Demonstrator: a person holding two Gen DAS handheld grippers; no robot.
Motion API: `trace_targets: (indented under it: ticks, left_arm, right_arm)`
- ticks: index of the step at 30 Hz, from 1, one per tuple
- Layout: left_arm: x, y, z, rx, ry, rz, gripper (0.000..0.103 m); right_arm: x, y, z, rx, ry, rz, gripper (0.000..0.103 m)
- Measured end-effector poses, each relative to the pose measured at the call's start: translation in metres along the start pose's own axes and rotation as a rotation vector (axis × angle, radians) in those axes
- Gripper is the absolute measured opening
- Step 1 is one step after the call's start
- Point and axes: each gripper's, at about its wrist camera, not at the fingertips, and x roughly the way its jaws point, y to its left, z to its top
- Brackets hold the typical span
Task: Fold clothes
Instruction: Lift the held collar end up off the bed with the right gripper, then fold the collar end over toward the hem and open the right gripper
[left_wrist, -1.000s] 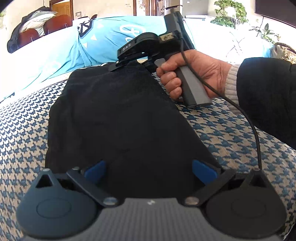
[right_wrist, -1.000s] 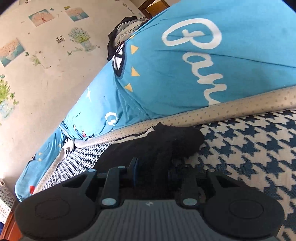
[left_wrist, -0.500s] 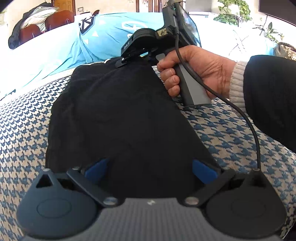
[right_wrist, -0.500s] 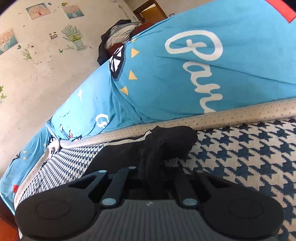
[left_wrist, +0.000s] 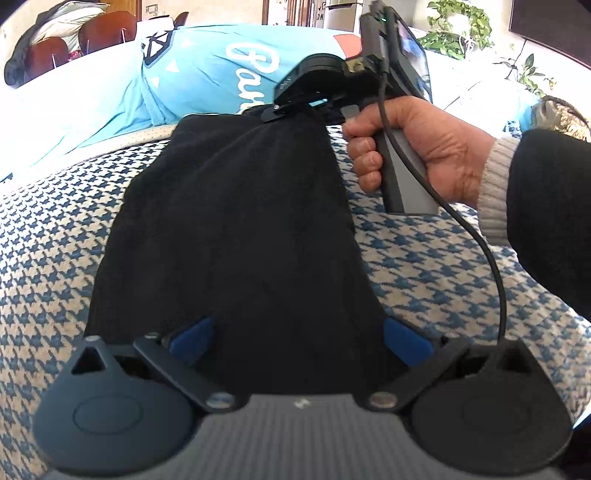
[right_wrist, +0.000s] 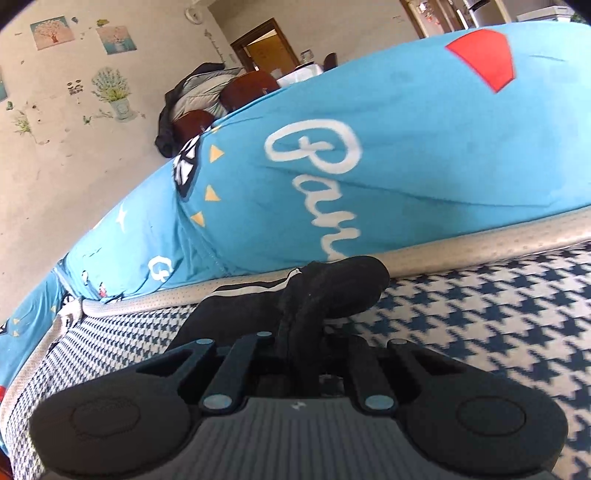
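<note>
Right tongs (right_wrist: 295, 354) clamping black garment (left_wrist: 236, 229) far corner, lifting to fold | left tongs (left_wrist: 299, 343) gaping wide, holding nothing, hovering over near hem | houndstooth cushion (left_wrist: 461, 266) supporting garment.

Cover: blue-and-cream houndstooth cover (left_wrist: 424, 266)
Behind: blue printed cushion (right_wrist: 406, 155)
Wall: flower stickers (right_wrist: 110, 88)
Far right: potted plants (left_wrist: 458, 33)

A black garment (left_wrist: 240, 221) lies on the houndstooth cover (left_wrist: 48, 236). The left gripper (left_wrist: 301, 334) stands wide open over its near edge; the right gripper (left_wrist: 295, 107), in a hand (left_wrist: 417, 147), pinches its far corner.
</note>
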Motion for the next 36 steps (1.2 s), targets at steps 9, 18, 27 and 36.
trace_targets:
  ticks: [9, 18, 27, 36]
  left_arm:
    - [-0.002, -0.011, 0.001, 0.031, -0.012, -0.022, 0.103]
    - [-0.006, -0.015, 0.004, 0.045, -0.037, -0.029, 0.103]
    - [-0.012, -0.013, 0.005, 0.056, -0.076, -0.02, 0.103]
    - [-0.021, -0.004, 0.004, 0.032, -0.089, -0.043, 0.103]
  right_arm:
    - [-0.049, -0.038, 0.009, 0.015, -0.065, -0.202, 0.009]
    - [-0.126, -0.093, 0.013, 0.134, -0.179, -0.492, 0.009]
    - [-0.197, -0.136, 0.014, 0.206, -0.278, -0.71, 0.012]
    - [-0.217, -0.132, 0.009, 0.18, -0.262, -0.774, 0.052]
